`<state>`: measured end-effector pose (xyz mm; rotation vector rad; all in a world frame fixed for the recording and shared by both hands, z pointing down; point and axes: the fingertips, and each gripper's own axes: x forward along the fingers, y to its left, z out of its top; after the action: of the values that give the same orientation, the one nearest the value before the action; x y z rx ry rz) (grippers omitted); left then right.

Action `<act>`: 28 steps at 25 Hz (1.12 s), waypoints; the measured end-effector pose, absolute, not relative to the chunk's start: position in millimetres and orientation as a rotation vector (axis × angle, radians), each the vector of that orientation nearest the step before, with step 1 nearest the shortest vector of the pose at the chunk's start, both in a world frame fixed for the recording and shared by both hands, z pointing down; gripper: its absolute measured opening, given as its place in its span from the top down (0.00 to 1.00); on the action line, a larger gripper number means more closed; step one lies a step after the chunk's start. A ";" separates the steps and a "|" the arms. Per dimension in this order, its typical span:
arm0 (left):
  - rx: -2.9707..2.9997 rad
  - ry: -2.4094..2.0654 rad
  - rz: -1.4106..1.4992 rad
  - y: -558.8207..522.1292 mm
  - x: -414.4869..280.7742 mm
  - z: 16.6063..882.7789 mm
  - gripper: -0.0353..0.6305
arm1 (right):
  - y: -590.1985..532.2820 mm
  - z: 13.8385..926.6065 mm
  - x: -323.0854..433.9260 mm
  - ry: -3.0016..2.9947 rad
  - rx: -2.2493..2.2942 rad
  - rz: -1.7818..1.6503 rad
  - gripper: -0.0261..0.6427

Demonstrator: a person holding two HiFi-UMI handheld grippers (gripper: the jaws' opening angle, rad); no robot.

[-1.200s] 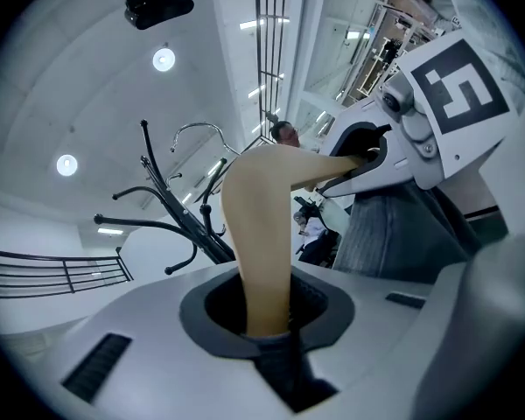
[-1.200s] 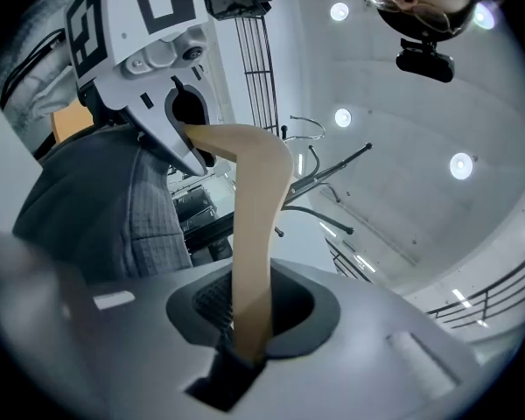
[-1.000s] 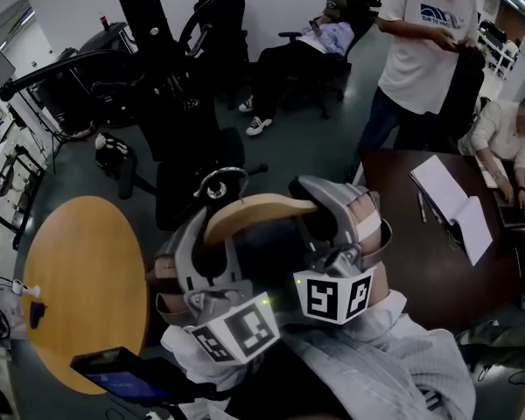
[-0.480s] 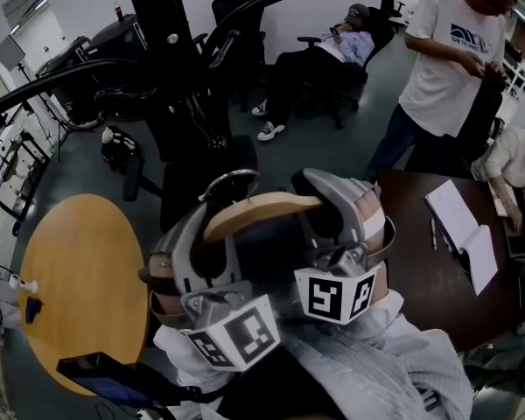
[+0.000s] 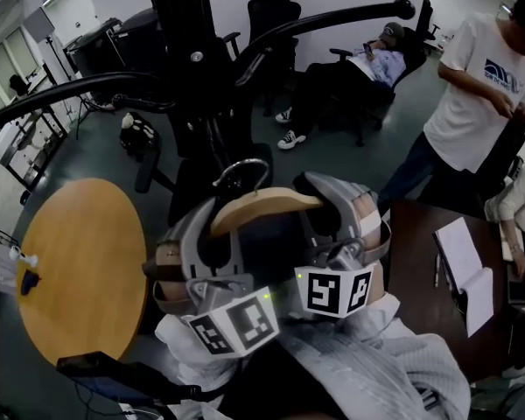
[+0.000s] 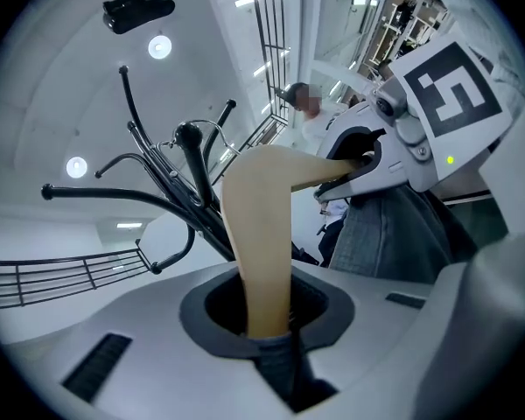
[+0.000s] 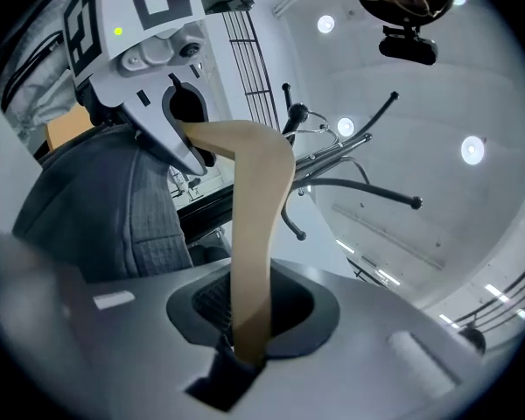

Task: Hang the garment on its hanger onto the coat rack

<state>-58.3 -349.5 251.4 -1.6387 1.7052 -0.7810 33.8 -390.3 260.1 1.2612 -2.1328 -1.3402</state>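
A pale wooden hanger [image 5: 264, 210] with a metal hook [image 5: 242, 171] carries a dark grey garment [image 5: 267, 252]. My left gripper [image 5: 199, 239] is shut on its left arm and my right gripper [image 5: 339, 221] on its right arm. The hook sits just before the black coat rack [image 5: 197, 68], under its curved arms. In the left gripper view the left gripper [image 6: 267, 332] pinches the hanger [image 6: 261, 252] with garment cloth, and the rack [image 6: 188, 191] rises beyond. In the right gripper view the right gripper [image 7: 248, 344] clamps the hanger [image 7: 255, 226], next to the garment [image 7: 114, 208].
A round wooden table [image 5: 79, 269] stands at the left, a dark table [image 5: 420, 252] with an open notebook [image 5: 465, 269] at the right. A person in a white T-shirt [image 5: 481, 103] stands at the right; another reclines in an office chair [image 5: 359, 73] behind.
The hanger and both grippers have come closer to the rack, whose arms now loom larger over the hook. Both grips are unchanged.
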 end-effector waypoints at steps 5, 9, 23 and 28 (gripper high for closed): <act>-1.644 1.755 -0.809 -363.0 -71.2 259.9 0.86 | -406.3 267.5 19.7 -2.165 1.196 -1.339 0.88; -1.644 1.795 -0.841 -378.0 -88.2 269.5 0.86 | -422.9 276.7 1.0 -2.208 1.131 -1.337 0.88; -1.402 1.801 -0.844 -395.5 -111.1 281.0 0.86 | -438.6 301.6 -22.2 -2.261 1.074 -1.287 0.93; -1.419 1.782 -0.843 -398.0 -106.6 278.8 0.86 | -445.1 299.8 -18.1 -2.227 1.141 -1.328 0.93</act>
<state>-106.6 -398.0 278.8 -1.4191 1.7817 -0.8432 -18.1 -445.1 299.8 1.1409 -2.2273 -1.3279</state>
